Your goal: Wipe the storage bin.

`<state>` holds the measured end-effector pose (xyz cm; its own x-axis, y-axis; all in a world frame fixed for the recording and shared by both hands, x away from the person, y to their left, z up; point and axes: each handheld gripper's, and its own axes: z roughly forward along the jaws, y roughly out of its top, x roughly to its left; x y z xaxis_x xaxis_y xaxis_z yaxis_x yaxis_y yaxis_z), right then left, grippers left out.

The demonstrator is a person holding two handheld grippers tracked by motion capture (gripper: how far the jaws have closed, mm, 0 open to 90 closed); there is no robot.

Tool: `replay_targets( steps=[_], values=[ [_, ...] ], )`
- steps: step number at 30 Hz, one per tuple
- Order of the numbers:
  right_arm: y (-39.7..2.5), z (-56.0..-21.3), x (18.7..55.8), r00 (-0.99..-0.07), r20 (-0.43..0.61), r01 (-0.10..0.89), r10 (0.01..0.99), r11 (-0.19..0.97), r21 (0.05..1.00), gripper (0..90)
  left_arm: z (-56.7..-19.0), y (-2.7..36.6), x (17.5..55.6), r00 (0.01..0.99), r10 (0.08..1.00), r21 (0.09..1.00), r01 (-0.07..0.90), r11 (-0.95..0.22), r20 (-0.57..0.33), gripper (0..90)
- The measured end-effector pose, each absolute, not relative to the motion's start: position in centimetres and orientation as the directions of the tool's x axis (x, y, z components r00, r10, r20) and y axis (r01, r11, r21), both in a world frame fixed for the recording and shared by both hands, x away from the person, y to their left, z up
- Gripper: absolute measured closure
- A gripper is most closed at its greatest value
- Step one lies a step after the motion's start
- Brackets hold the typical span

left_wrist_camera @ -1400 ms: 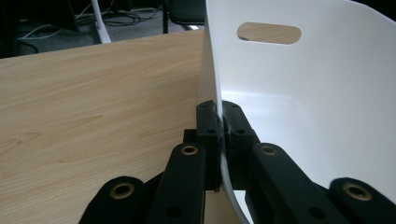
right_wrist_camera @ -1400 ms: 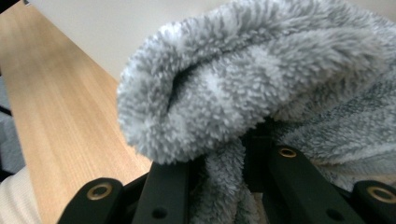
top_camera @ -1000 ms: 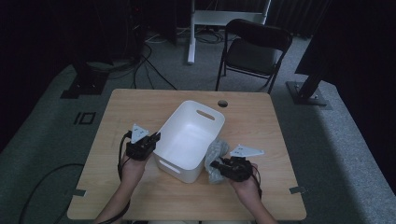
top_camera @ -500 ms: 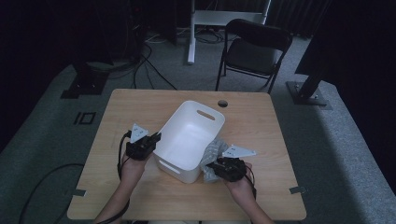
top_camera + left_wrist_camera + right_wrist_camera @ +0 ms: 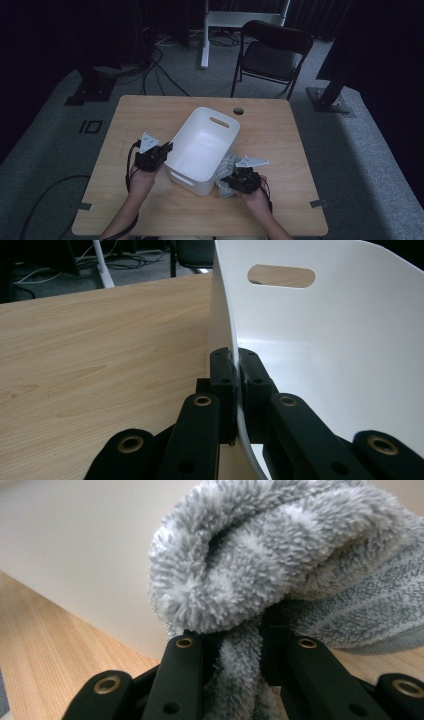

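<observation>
The left tool (image 5: 234, 390) pinches the bin's (image 5: 202, 145) left wall, steadying it mid-tabletop (image 5: 150, 220). The right tool (image 5: 240, 655) is clamped on a grey towel (image 5: 280, 565), which sits on the tabletop touching the bin's right wall. The grasp looks done; lifting the towel over the rim remains. That wall stands in the way. A chair (image 5: 272, 52) stands far behind.

The high view was dim; its surroundings fell to near black, and only the table (image 5: 280, 140) and white bin (image 5: 202, 145) were moderately lit, from above. Shadows were soft and faint. Both gripper views were brighter. Their near jaws were slightly soft, and the towel (image 5: 280, 555) pile was sharp. No glare appeared.
</observation>
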<state>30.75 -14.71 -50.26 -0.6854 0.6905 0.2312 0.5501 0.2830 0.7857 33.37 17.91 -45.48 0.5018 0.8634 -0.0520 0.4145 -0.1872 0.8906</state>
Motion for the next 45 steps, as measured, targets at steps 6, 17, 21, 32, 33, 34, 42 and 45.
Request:
replay_targets(
  steps=[6, 17, 21, 32, 33, 34, 42, 45],
  values=[
    [-14.8, -50.7, 31.0, -0.682, 0.234, 0.559, 0.693, 0.288, 0.778, 76.6, -45.5, 17.9, 33.4, 0.500, 0.864, 0.891, 0.413, -0.187, -0.050, 87.1],
    [-14.7, -51.7, 31.4, -0.675, 0.233, 0.577, 0.700, 0.304, 0.758, 76.6, -45.5, 17.9, 33.4, 0.501, 0.864, 0.891, 0.414, -0.186, -0.053, 87.0],
    [-14.7, -52.3, 31.6, -0.673, 0.229, 0.584, 0.703, 0.316, 0.747, 76.5, -45.5, 17.9, 33.4, 0.499, 0.865, 0.891, 0.416, -0.182, -0.057, 86.9],
    [-16.7, -48.6, 31.4, -0.680, 0.220, 0.516, 0.700, 0.243, 0.821, 76.5, -45.5, 17.7, 33.3, 0.474, 0.879, 0.892, 0.416, -0.176, -0.048, 87.2],
    [-17.1, -47.6, 31.3, -0.685, 0.215, 0.491, 0.696, 0.222, 0.843, 76.5, -45.5, 17.7, 33.3, 0.475, 0.879, 0.892, 0.416, -0.177, -0.047, 87.2],
    [-17.4, -46.3, 31.2, -0.691, 0.211, 0.464, 0.691, 0.201, 0.862, 76.5, -45.5, 17.7, 33.3, 0.475, 0.879, 0.892, 0.416, -0.178, -0.046, 87.3],
    [-16.6, -45.9, 31.8, -0.695, 0.191, 0.449, 0.693, 0.211, 0.868, 76.6, -45.5, 17.9, 33.4, 0.515, 0.856, 0.892, 0.407, -0.197, -0.046, 87.1],
    [-16.4, -46.3, 31.9, -0.690, 0.183, 0.454, 0.700, 0.222, 0.863, 76.7, -45.5, 17.9, 33.4, 0.522, 0.852, 0.892, 0.406, -0.199, -0.048, 87.0]
  ],
)
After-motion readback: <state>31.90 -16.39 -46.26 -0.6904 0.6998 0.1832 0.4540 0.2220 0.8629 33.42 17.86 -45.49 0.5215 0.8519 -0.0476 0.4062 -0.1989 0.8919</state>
